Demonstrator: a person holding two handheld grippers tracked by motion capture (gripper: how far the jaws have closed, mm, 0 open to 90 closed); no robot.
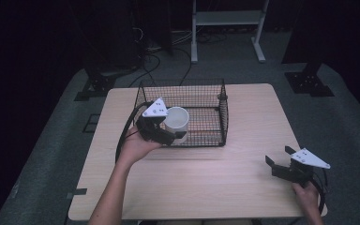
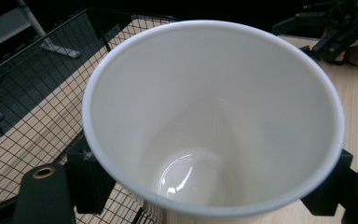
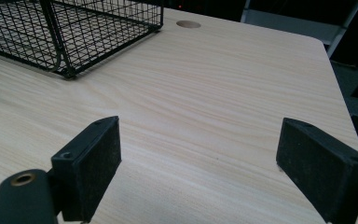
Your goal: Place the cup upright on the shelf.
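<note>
Left gripper has its jaws clamped on the white cup, one black pad on each side of the cup's wall, and it is carrying it at the near left corner of the wire basket. From the high view the cup sits upright at the basket's front wall, mouth up; whether its base is down on the mesh or hanging clear of it I cannot tell. The left gripper view looks straight down into that cup: glossy white inside, empty, with the basket's black mesh off to one side and light wood beyond. Over on the other side, the right gripper rests low by the table's near right corner, well apart from the basket, the person's hand wrapped behind it. Its jaws stand wide apart with only bare wood grain between them in the right gripper view, and the basket's corner shows farther off
</note>
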